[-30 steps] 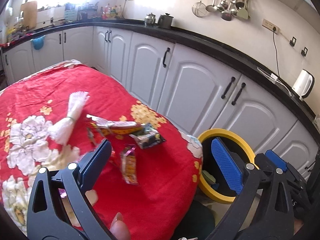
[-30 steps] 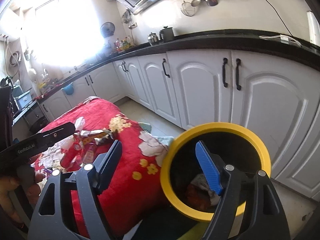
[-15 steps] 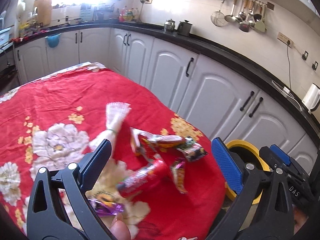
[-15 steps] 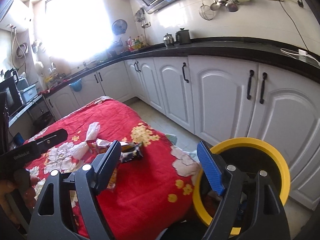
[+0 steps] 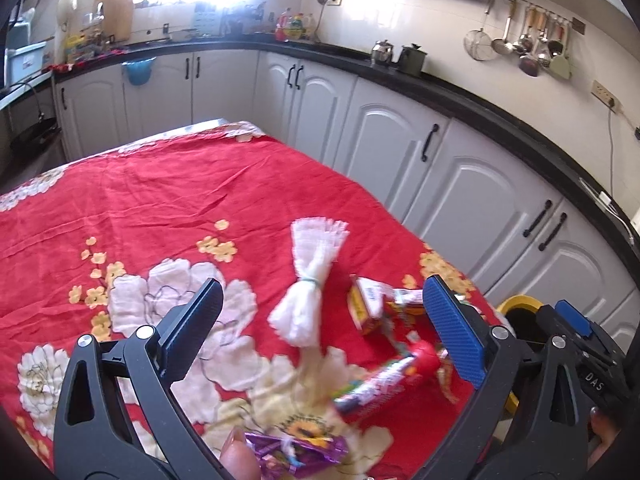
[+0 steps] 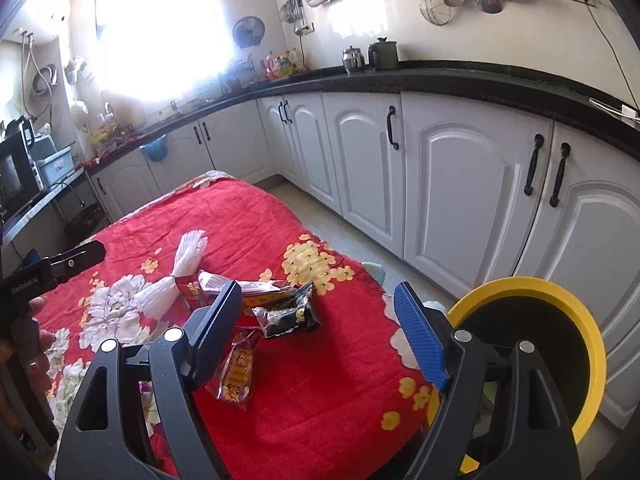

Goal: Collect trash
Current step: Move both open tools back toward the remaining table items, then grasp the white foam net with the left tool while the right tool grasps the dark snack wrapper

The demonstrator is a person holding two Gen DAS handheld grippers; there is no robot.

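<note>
Red floral cloth (image 5: 168, 200) carries the trash. Left gripper (image 5: 320, 320) and right gripper (image 6: 320, 320) both gape, empty. Near: purple wrapper (image 5: 296, 448); beyond, wrappers (image 6: 280, 312) and white bundle (image 5: 308, 280). Bin (image 6: 576, 320) stands beside the table. Risk: thin foil slipping the pads, cloth snagging.

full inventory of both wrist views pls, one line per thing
tablecloth: 1, red with flowers, covers the table
white bundle: 1, tied at the middle, mid-cloth
snack wrappers: several, mixed colours, clustered beside the bundle
purple wrapper: 1, near edge of the cloth
bin: 1, yellow rim, black inside, on the floor by the table
cabinets: white, black handles, under a black counter
utensils: several, hanging on the wall
left tongs: open, empty
right tongs: open, empty
</note>
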